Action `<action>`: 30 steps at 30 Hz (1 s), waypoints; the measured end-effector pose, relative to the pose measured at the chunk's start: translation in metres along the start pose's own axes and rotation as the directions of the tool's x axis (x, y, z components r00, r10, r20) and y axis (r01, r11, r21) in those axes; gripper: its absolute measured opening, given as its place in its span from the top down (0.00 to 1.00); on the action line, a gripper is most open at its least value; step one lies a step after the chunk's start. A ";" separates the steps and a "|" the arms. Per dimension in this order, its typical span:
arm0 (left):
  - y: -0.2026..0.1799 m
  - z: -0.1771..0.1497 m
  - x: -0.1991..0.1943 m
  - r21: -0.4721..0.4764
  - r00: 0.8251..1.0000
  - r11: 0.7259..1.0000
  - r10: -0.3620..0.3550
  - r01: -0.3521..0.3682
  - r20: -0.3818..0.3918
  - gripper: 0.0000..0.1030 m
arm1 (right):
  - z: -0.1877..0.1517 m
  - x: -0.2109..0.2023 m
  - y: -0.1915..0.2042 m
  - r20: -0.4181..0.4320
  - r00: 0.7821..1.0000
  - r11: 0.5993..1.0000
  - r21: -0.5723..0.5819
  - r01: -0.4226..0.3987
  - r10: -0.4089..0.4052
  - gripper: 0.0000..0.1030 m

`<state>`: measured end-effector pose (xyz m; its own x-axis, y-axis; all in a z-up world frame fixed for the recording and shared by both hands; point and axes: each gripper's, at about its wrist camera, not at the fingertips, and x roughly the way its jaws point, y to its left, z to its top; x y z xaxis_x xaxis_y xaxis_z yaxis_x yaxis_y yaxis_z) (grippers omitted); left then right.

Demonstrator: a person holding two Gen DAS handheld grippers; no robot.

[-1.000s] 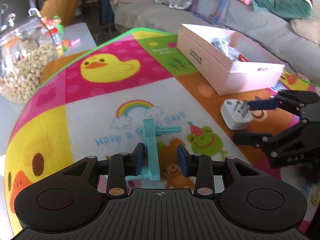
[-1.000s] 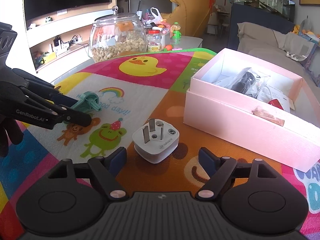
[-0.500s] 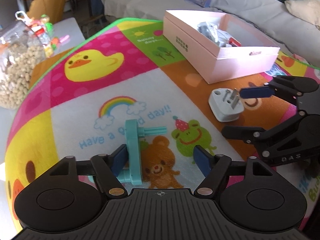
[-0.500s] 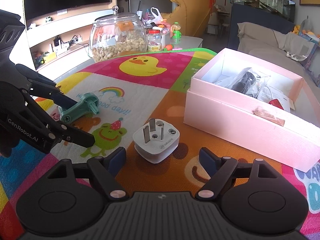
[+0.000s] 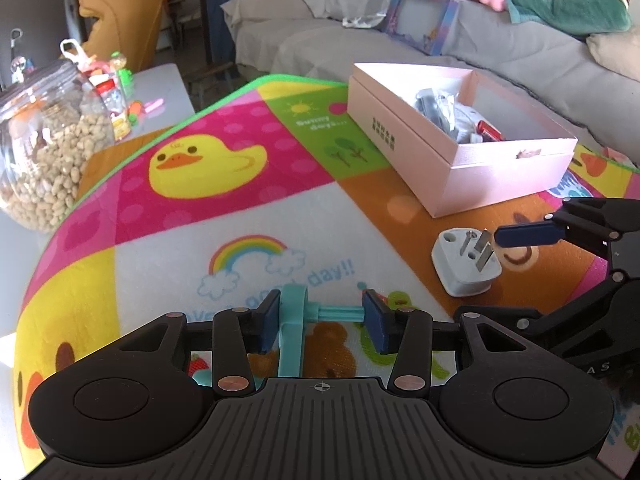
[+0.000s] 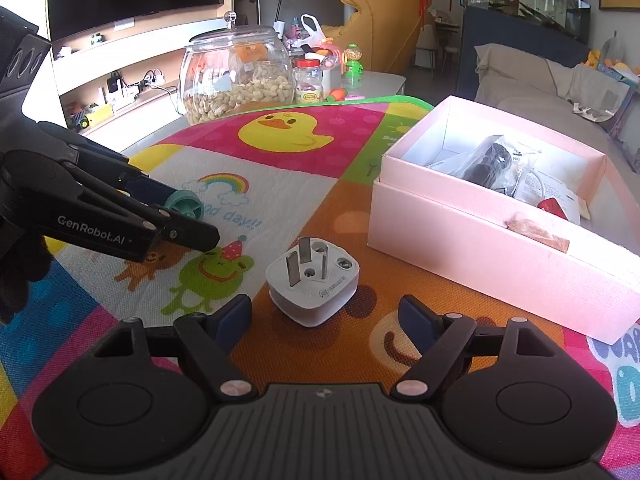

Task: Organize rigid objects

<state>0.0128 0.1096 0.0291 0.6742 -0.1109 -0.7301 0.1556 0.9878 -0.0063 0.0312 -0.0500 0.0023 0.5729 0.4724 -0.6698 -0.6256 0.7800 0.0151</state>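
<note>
The left gripper (image 5: 323,318) is closed on a teal plastic part (image 5: 294,322): one blue pad presses the flat disc end and the other (image 5: 374,320) presses the tip of the ribbed shaft, so the piece sits crosswise between the fingers, low over the white panel of the play mat (image 5: 172,236) near the rainbow print. Whether the part touches the mat cannot be told. From the right wrist view the same part (image 6: 185,204) shows only as a round teal end poking out past the left gripper (image 6: 180,216), toward the mat's left edge. The right gripper (image 6: 324,320) is spread wide, its blue pads (image 6: 234,318) standing on either side of a white plug adapter (image 6: 312,282) without touching it. The adapter rests on the orange panel with its metal prongs pointing up, near the middle of the mat and just in front of the pink box (image 6: 492,236). The box is open, sits toward the mat's right edge, and holds bagged dark items and papers. Beyond the mat's far edge stands a glass jar of peanuts (image 6: 236,78). In the left wrist view the adapter (image 5: 466,266) lies between the box (image 5: 460,160) and the right gripper (image 5: 520,272).
</note>
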 end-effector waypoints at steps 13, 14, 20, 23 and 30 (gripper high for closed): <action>0.002 -0.014 -0.004 0.010 1.000 1.000 0.006 -0.006 -0.014 0.53 | 0.021 -0.015 0.003 0.012 1.000 1.000 -0.017 0.012 -0.011 0.52; 0.002 -0.015 -0.005 0.013 1.000 1.000 0.007 -0.007 -0.016 0.53 | 0.020 -0.023 0.000 0.020 1.000 1.000 -0.012 0.017 -0.017 0.52; -0.007 -0.028 -0.020 0.052 1.000 0.999 0.003 -0.004 0.008 0.54 | 0.001 -0.067 -0.017 0.046 0.997 0.998 0.025 0.065 -0.066 0.52; -0.014 -0.034 -0.032 0.062 0.999 0.998 -0.032 0.030 0.031 0.54 | -0.011 -0.082 -0.024 0.053 0.993 0.994 0.034 0.106 -0.107 0.52; -0.048 -0.009 -0.074 0.114 0.981 0.987 -0.132 0.116 0.141 0.54 | -0.024 -0.103 -0.042 0.077 0.986 0.985 0.096 0.143 -0.150 0.52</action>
<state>-0.0507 0.0716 0.0774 0.7425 -0.2543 -0.6196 0.3140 0.9493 -0.0133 -0.0140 -0.1413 0.0529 0.6994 0.3798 -0.6055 -0.4833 0.8754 -0.0093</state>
